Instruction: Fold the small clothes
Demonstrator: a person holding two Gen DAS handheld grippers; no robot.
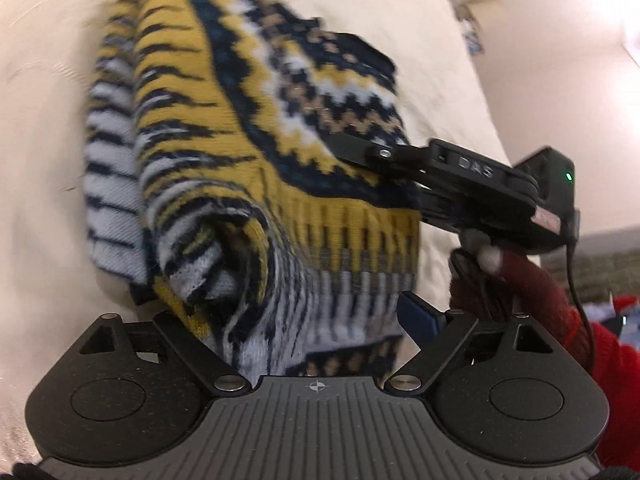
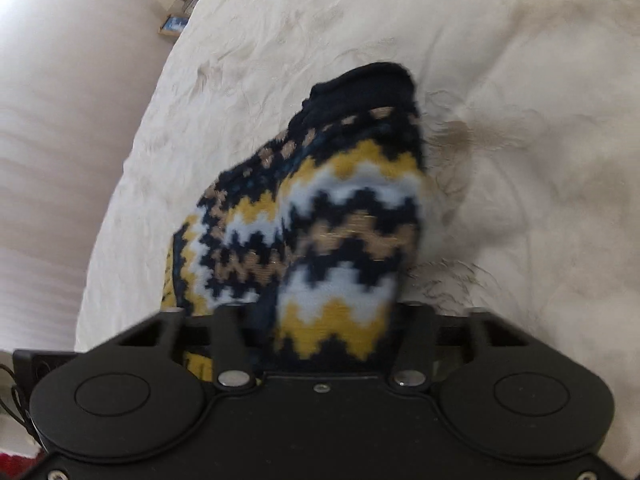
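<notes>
Loosely bunched zigzag-knit sock [image 1: 248, 168] on crinkled cream sheet [image 1: 48, 120]; left tool [image 1: 280, 312] wide, right tool [image 2: 324, 312] clamping sock.

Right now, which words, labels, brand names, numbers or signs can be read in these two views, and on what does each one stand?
"DAS": raised letters on the black body of the right tool, seen in the left wrist view.
Pinkish label on the rear end of that same tool: too blurred to read.
Small boxes past the edge of the white cloth, right wrist view: print too small and blurred to read.
Knitted garment: only patterns, no text.
</notes>
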